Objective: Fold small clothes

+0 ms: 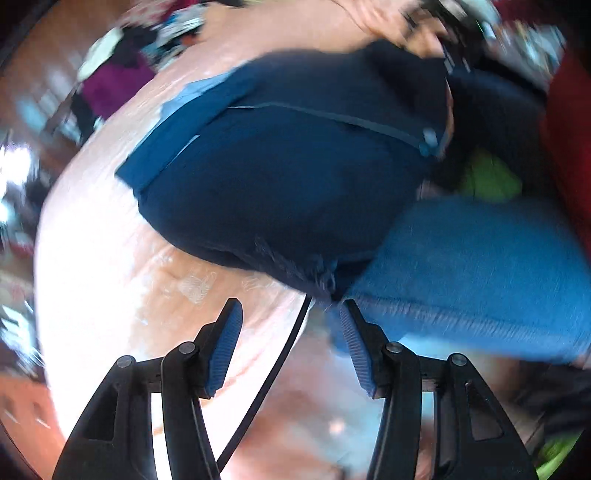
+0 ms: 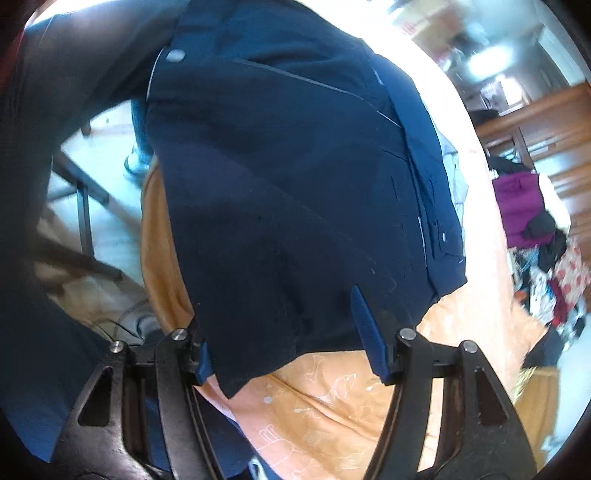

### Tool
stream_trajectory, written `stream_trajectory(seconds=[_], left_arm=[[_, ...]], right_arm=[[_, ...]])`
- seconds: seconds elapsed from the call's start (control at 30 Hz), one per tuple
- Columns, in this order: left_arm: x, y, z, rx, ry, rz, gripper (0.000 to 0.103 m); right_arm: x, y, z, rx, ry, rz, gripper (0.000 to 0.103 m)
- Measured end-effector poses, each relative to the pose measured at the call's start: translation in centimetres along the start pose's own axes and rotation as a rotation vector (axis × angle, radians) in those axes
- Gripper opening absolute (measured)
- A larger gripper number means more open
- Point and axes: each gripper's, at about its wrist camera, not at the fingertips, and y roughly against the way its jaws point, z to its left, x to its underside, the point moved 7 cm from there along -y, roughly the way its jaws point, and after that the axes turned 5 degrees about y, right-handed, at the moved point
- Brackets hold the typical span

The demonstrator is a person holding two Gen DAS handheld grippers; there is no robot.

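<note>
A dark navy garment [image 1: 295, 173] with a snap button and a lighter blue lining lies on the peach printed cloth [image 1: 110, 240] that covers the table. My left gripper [image 1: 291, 306] is open just short of the garment's frayed near corner, and nothing sits between its fingers. At the blurred far side, a hand [image 1: 388, 22] holds the right gripper against the garment. In the right wrist view the navy garment [image 2: 277, 184] drapes across my right gripper [image 2: 277, 306]. The jaws stand wide apart, with one blue pad [image 2: 364, 325] showing and the other under the fabric.
A person's blue jeans leg [image 1: 480, 266] is close on the right, with a green item [image 1: 487, 177] behind it. A heap of purple and mixed clothes [image 2: 524, 206] sits at the table's far end. Wooden furniture [image 2: 535, 118] and a metal frame [image 2: 85, 206] stand beyond the table's edges.
</note>
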Motion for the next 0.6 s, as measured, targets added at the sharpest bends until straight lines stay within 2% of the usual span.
stream_trajectory(seconds=[0.1,0.2,0.23,0.3,0.43,0.6], left_arm=[[-0.1,-0.2,-0.4,-0.050,-0.105,0.009,0.057],[-0.3,-0.5,-1.8,-0.123,-0.295,0.009,0.059],[-0.7,-0.6,-2.4,-0.128,-0.363,-0.006,0.062],[-1.5,-0.9,-2.7,-0.131,-0.431,-0.026,0.064],[-2.1,-2.3,-3.4,-0.124,-0.559,-0.007,0.066],[-1.8,-4.1,-4.4,-0.109,-0.662,0.012,0.066]], right_arm=[[0.1,0.0,0.5,0.004,0.025,0.015,0.064],[0.0,-0.1,0.6,0.004,0.034,0.025,0.065],[0.0,-0.2,0.5,0.002,0.034,0.028,0.066],[0.0,-0.4,0.1,0.000,0.025,0.036,0.067],[-0.3,-0.6,0.3,-0.006,0.018,0.044,0.068],[-0.5,-0.8,0.8,0.001,0.051,0.042,0.068]])
